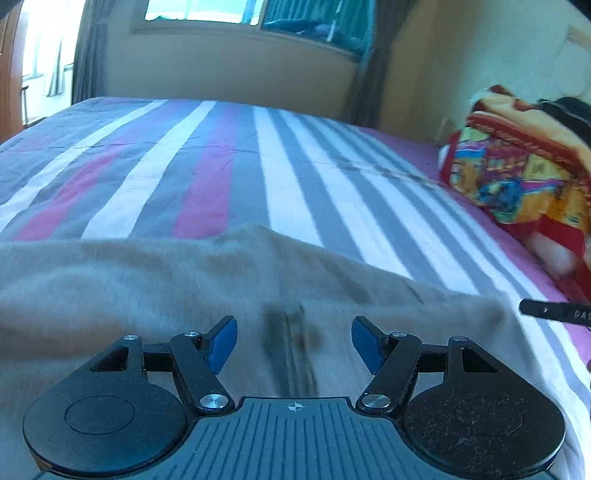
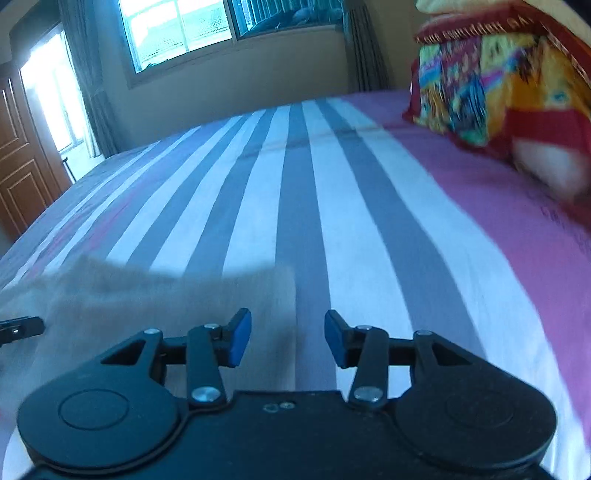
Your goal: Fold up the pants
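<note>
Beige pants [image 1: 155, 291] lie spread on the striped bed near its front edge, with the zipper fly [image 1: 291, 336] between my left fingers. My left gripper [image 1: 293, 341] is open and empty just above the waist area. In the right wrist view the pants [image 2: 155, 306] end at a straight edge under my right gripper [image 2: 288, 338], which is open and empty, its left finger over the cloth and its right finger over bare sheet. Part of the other gripper shows at the right edge of the left wrist view [image 1: 554, 312] and at the left edge of the right wrist view [image 2: 20, 328].
The bed sheet [image 1: 280, 177] has grey, white and pink stripes. A colourful folded blanket [image 1: 517, 173] lies at the right side, also in the right wrist view [image 2: 491, 81]. A wall with a window [image 2: 177, 29] stands behind the bed; a wooden door [image 2: 18, 158] is on the left.
</note>
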Demonstrator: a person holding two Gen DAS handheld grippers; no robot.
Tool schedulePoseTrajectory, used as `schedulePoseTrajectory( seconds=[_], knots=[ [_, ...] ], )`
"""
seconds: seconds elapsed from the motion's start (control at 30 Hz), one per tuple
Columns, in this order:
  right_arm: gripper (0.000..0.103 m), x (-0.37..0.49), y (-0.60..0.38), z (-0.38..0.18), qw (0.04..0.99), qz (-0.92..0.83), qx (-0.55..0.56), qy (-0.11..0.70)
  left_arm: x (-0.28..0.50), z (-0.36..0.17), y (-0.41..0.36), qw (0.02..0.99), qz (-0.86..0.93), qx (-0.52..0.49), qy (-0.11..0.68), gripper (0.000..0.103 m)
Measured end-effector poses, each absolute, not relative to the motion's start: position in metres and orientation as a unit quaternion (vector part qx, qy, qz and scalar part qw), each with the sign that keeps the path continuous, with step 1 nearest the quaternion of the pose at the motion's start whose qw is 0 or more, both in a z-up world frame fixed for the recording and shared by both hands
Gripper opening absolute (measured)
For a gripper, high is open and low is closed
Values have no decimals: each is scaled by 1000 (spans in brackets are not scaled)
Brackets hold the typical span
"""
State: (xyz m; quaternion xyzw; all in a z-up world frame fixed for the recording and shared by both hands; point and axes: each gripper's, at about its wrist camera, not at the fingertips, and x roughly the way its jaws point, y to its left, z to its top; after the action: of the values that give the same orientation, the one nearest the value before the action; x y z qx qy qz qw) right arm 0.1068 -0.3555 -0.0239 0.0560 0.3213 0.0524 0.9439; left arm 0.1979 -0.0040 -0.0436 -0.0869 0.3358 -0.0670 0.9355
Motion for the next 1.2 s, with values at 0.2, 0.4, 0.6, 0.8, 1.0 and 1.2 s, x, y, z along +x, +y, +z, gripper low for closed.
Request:
schedulePoseTrajectory(
  seconds=[0.2, 0.4, 0.6, 0.8, 1.0, 1.2],
  knots=[
    [46, 149, -359, -50, 925, 41, 82, 368, 207, -64, -10, 925, -62, -68, 368, 69],
    [52, 83, -360, -59, 927, 45, 71, 367, 143, -67, -13, 933, -72, -38, 351, 70],
    [54, 22, -362, -57, 931, 38, 69, 356, 97, -56, -3, 945, -68, -56, 314, 71],
    [55, 20, -362, -59, 929, 40, 77, 361, 92, -61, -1, 939, -65, -67, 331, 71],
    [59, 19, -349, -55, 930, 33, 41, 363, 90, -62, 4, 936, -67, -66, 339, 71],
    [60, 11, -363, -42, 936, 27, 121, 328, 72, -54, 24, 939, -64, -81, 327, 71]
  ],
)
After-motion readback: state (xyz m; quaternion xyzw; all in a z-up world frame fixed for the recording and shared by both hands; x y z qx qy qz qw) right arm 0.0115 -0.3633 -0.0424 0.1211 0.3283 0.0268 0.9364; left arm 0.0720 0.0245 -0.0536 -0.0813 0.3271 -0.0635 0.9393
